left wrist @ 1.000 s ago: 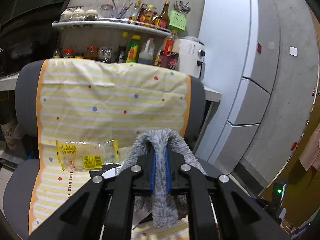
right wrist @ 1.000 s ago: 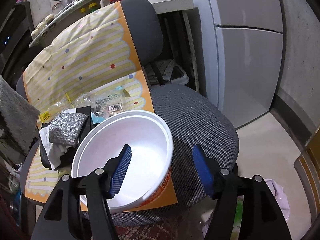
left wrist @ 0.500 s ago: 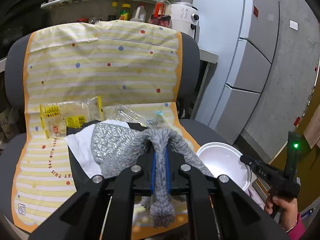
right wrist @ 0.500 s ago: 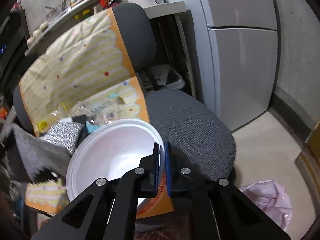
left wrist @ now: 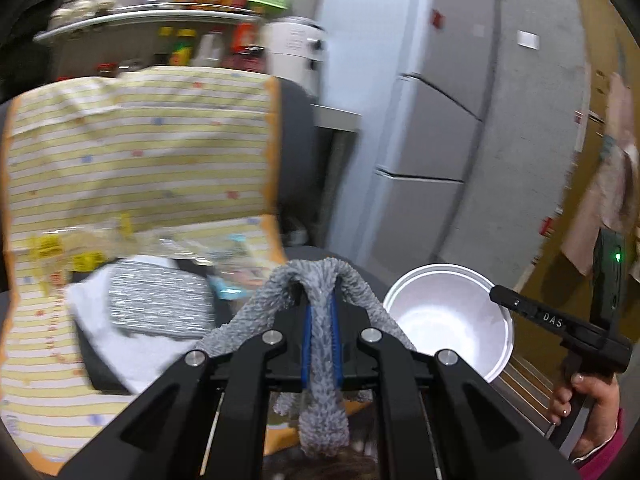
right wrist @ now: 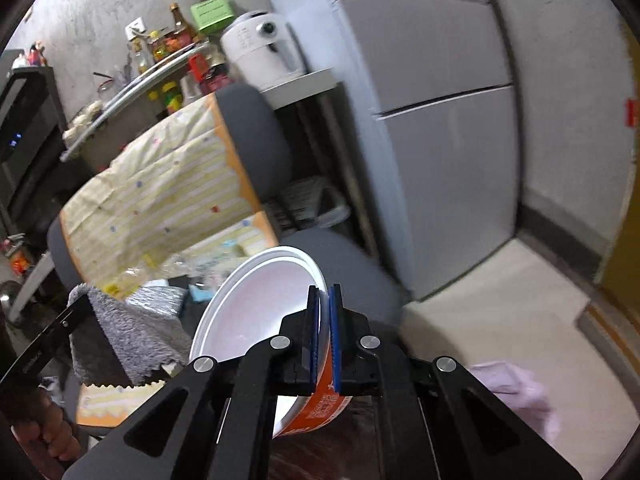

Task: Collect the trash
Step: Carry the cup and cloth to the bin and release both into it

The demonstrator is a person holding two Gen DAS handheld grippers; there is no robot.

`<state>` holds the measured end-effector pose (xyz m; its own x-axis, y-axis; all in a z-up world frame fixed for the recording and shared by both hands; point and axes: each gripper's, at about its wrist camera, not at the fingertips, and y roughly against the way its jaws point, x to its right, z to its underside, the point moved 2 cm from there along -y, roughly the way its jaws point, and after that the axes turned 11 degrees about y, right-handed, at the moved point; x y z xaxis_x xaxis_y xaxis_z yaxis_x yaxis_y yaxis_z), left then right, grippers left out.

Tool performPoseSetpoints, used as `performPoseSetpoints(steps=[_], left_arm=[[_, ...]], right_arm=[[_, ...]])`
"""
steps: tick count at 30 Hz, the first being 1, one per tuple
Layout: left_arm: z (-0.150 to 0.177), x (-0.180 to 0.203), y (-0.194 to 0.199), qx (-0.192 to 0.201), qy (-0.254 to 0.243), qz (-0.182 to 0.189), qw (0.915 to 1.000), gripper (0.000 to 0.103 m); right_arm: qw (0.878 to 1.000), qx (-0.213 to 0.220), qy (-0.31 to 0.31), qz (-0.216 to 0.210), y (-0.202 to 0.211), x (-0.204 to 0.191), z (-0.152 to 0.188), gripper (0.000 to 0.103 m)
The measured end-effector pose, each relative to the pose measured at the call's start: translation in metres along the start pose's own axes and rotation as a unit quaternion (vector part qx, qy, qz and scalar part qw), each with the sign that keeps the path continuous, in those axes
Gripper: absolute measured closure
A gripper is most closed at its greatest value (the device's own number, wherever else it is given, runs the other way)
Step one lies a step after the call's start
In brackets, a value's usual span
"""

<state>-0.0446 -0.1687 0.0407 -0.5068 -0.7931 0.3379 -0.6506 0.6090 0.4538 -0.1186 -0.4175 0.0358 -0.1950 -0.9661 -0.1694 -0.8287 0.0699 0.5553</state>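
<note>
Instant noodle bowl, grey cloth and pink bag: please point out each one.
Instant noodle bowl [right wrist: 256,312], right wrist view, white inner wall.
Grey cloth [left wrist: 322,320], left wrist view, strip between the blue pads.
Pink bag [right wrist: 516,388], right wrist view, crumpled top.

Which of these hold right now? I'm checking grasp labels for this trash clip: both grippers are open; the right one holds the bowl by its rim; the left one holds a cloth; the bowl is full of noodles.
1. Both grippers are open. False: the left gripper and the right gripper are both shut.
2. The right gripper holds the white bowl by its rim. True.
3. The left gripper holds the grey cloth. True.
4. The bowl is full of noodles. False: its inside shows bare white.
</note>
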Motion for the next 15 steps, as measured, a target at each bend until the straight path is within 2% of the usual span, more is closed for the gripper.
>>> performPoseSetpoints(steps=[4, 7, 9, 11, 15], left_arm=[[0.018, 0.04, -0.017, -0.02, -0.015, 0.067, 0.9975, 0.097], [0.031, 0.079, -0.027, -0.045, -0.032, 0.135, 0.9893, 0.097], [0.041, 0.109, -0.029, -0.057, -0.06, 0.175, 0.9811, 0.097], [0.05, 0.131, -0.032, -0.07, -0.078, 0.192, 0.9758, 0.097], [0.067, 0.157, -0.047, -0.092, -0.094, 0.2, 0.9708, 0.097]], right_arm=[[0.999, -0.01, 0.002, 0.051, 0.024, 0.026, 0.017, 0.097], [0.994, -0.02, -0.005, 0.103, 0.043, 0.053, 0.034, 0.097], [0.992, -0.025, -0.017, 0.123, 0.051, 0.069, 0.041, 0.097], [0.989, -0.029, -0.033, 0.143, 0.059, 0.088, 0.05, 0.097], [0.983, -0.039, -0.049, 0.17, 0.068, 0.115, 0.065, 0.097]])
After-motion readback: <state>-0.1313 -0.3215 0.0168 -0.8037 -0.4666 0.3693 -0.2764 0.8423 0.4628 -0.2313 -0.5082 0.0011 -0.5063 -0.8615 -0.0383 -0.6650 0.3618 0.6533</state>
